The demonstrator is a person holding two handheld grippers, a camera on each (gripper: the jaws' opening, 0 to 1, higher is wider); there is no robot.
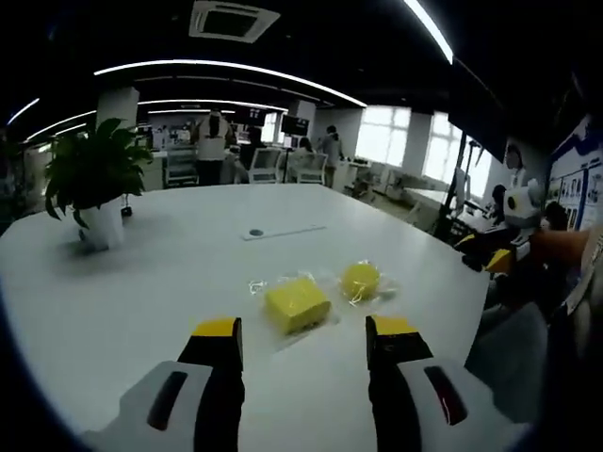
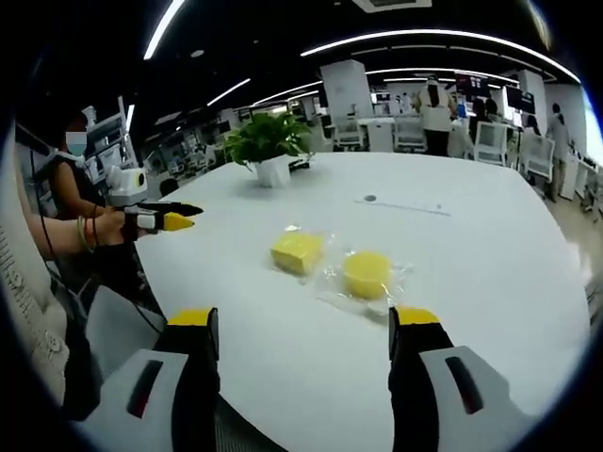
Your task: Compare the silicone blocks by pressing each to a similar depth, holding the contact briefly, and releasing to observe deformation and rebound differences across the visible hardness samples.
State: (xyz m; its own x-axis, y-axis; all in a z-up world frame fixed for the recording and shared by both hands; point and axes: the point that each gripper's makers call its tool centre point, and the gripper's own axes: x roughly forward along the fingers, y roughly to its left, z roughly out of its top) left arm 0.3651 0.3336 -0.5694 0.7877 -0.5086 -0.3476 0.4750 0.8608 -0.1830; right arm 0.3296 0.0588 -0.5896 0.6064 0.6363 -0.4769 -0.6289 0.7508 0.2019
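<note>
Two yellow silicone blocks lie in clear wrappers on the white table [image 1: 141,282]. The square block [image 1: 297,303] is just beyond my left gripper [image 1: 303,330], whose jaws stand open and apart from it. To its right lies the round block [image 1: 360,280]. In the right gripper view the square block [image 2: 297,251] is on the left and the round block [image 2: 366,273] is nearer the middle. My right gripper [image 2: 303,318] is open, short of both, above the table's [image 2: 490,282] near edge.
A potted plant [image 1: 94,188] [image 2: 268,146] stands far back on the table. A hand holds another gripper [image 2: 160,221] off the table's left edge, also seen as a gripper [image 1: 499,250] at the right. Several people and desks fill the office behind.
</note>
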